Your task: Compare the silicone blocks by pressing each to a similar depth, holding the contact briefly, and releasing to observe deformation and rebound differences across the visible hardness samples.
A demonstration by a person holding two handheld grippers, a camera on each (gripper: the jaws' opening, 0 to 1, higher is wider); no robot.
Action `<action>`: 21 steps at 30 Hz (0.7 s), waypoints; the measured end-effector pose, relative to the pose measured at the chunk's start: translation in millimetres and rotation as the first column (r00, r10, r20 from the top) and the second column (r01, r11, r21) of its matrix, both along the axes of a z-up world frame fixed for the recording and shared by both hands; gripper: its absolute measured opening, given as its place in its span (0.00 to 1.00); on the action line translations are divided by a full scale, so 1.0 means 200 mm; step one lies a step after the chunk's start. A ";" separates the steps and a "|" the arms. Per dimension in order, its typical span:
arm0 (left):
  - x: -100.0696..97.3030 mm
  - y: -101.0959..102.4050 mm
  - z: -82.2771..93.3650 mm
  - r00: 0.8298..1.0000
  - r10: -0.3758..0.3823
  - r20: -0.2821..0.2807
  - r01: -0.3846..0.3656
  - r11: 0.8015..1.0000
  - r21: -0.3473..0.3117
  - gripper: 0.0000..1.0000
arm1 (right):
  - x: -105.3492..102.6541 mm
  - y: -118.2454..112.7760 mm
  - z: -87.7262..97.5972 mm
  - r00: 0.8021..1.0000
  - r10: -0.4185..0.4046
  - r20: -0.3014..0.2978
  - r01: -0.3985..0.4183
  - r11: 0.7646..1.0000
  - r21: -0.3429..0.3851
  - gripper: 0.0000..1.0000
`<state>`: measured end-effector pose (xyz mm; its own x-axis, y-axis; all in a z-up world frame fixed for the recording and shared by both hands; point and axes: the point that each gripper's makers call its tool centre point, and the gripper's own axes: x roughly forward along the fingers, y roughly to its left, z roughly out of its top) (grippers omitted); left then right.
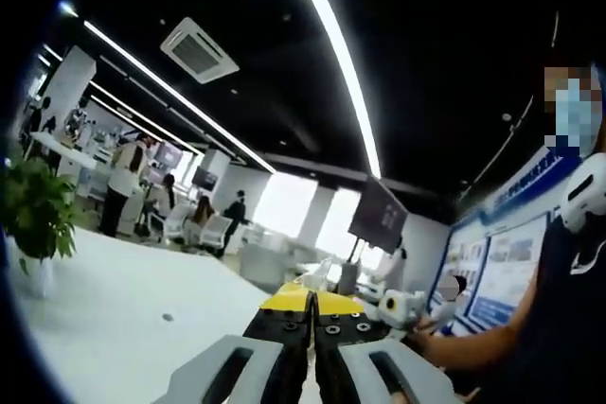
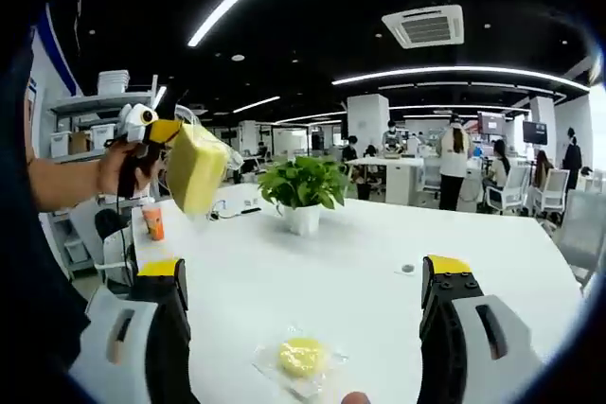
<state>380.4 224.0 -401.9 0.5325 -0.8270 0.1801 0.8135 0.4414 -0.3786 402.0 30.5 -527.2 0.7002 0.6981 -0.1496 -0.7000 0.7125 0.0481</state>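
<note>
In the right gripper view, a person's hand (image 2: 112, 175) holds my left gripper (image 2: 161, 131) up at the left. It is shut on a yellow silicone block (image 2: 194, 167) in a clear bag, lifted above the white table (image 2: 341, 262). A smaller round yellow sample (image 2: 301, 357), also in a clear bag, lies on the table near me, between and below my right gripper's (image 2: 305, 269) wide-open jaws. In the left gripper view, my left gripper (image 1: 312, 305) shows its yellow-tipped jaws pressed close together, pointing up across the room.
A potted plant (image 2: 303, 191) stands mid-table, with an orange cup (image 2: 151, 222) at the left edge and a small round port (image 2: 407, 269) in the tabletop. The plant (image 1: 38, 210) also shows in the left gripper view. Shelves, desks, chairs and several people fill the background.
</note>
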 end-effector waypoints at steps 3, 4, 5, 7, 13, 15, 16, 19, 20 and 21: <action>0.01 0.01 -0.02 1.000 0.009 -0.012 -0.009 1.000 -0.004 0.00 | -0.02 -0.05 -0.07 0.999 -0.034 -0.020 0.034 0.999 -0.008 0.96; 0.02 0.01 -0.03 1.000 0.012 -0.016 -0.012 1.000 -0.006 0.00 | -0.02 -0.07 -0.08 0.999 -0.048 -0.025 0.048 0.999 -0.006 0.96; 0.02 0.01 -0.04 1.000 0.013 -0.023 -0.014 1.000 -0.009 0.00 | -0.02 -0.09 -0.10 0.998 -0.064 -0.027 0.064 0.998 -0.003 0.96; 0.03 0.02 -0.05 0.999 0.019 -0.031 -0.019 1.000 -0.011 0.00 | -0.03 -0.14 -0.13 0.994 -0.102 -0.026 0.102 0.995 0.005 0.96; 0.08 0.05 -0.09 0.998 0.040 -0.057 -0.042 0.999 -0.029 0.00 | -0.04 -0.22 -0.24 0.985 -0.165 -0.049 0.164 0.986 -0.014 0.96; 0.09 0.06 -0.11 0.996 0.047 -0.071 -0.050 0.998 -0.038 0.00 | -0.06 -0.23 -0.28 0.982 -0.178 -0.056 0.177 0.984 -0.024 0.96; 0.10 0.06 -0.13 0.996 0.050 -0.076 -0.053 0.998 -0.033 0.00 | -0.06 -0.23 -0.30 0.982 -0.180 -0.056 0.179 0.983 -0.034 0.96; 0.12 0.07 -0.17 0.994 0.053 -0.093 -0.055 0.998 -0.028 0.00 | -0.09 -0.23 -0.35 0.983 -0.177 -0.058 0.173 0.983 -0.066 0.96; 0.13 0.07 -0.18 0.994 0.052 -0.101 -0.055 0.998 -0.029 0.00 | -0.09 -0.23 -0.36 0.982 -0.177 -0.059 0.173 0.983 -0.066 0.96; 0.13 0.07 -0.19 0.993 0.052 -0.108 -0.056 0.998 -0.030 0.00 | -0.09 -0.23 -0.37 0.982 -0.178 -0.061 0.174 0.982 -0.066 0.96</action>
